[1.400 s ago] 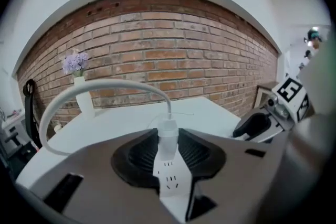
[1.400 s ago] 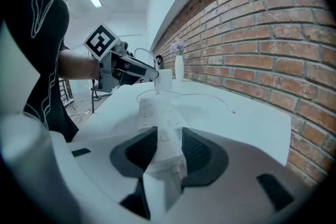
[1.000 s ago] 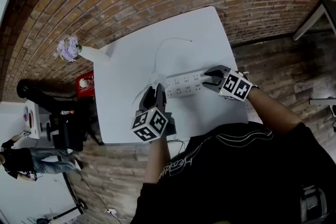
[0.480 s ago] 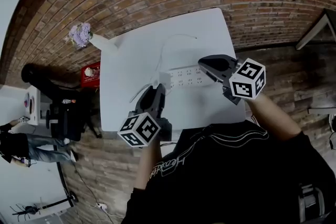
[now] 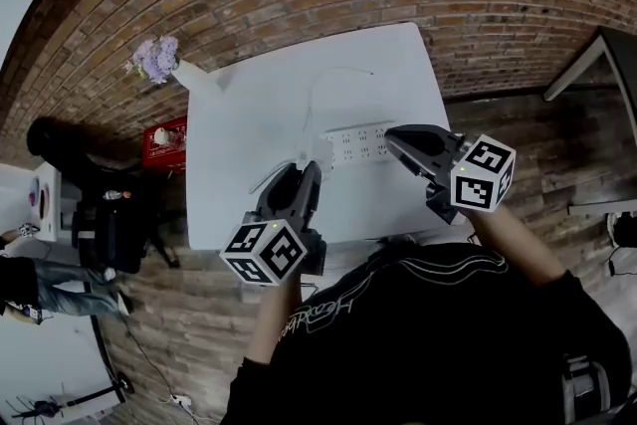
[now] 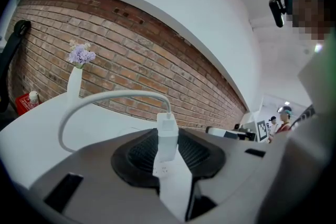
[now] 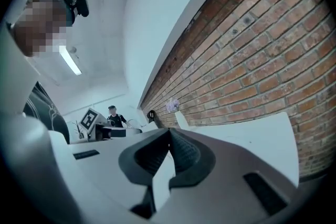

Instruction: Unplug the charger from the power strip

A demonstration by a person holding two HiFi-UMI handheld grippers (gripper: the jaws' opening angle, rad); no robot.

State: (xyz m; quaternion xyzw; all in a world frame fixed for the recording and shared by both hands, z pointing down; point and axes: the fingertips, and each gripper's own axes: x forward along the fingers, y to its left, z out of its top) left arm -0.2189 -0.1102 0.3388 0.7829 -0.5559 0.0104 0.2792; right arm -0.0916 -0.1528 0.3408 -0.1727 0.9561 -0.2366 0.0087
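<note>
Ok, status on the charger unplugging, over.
Left gripper shut on charger, clear of power strip. Right gripper just closed, empty, above strip. Nothing in the way.

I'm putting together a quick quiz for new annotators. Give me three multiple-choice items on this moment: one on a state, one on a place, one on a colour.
1. The right hand-held gripper is: A) wide open B) shut and empty C) shut on a cup.
2. The white block charger sits: A) in the left hand-held gripper B) in the right hand-held gripper C) nowhere in view.
3. The flowers in the slim white vase are: A) red B) purple C) yellow.

Key: 1 B, its jaws meet with nothing between them; 2 A, its jaws clamp the charger's body; 3 B, the head view shows lilac-purple blooms.
</note>
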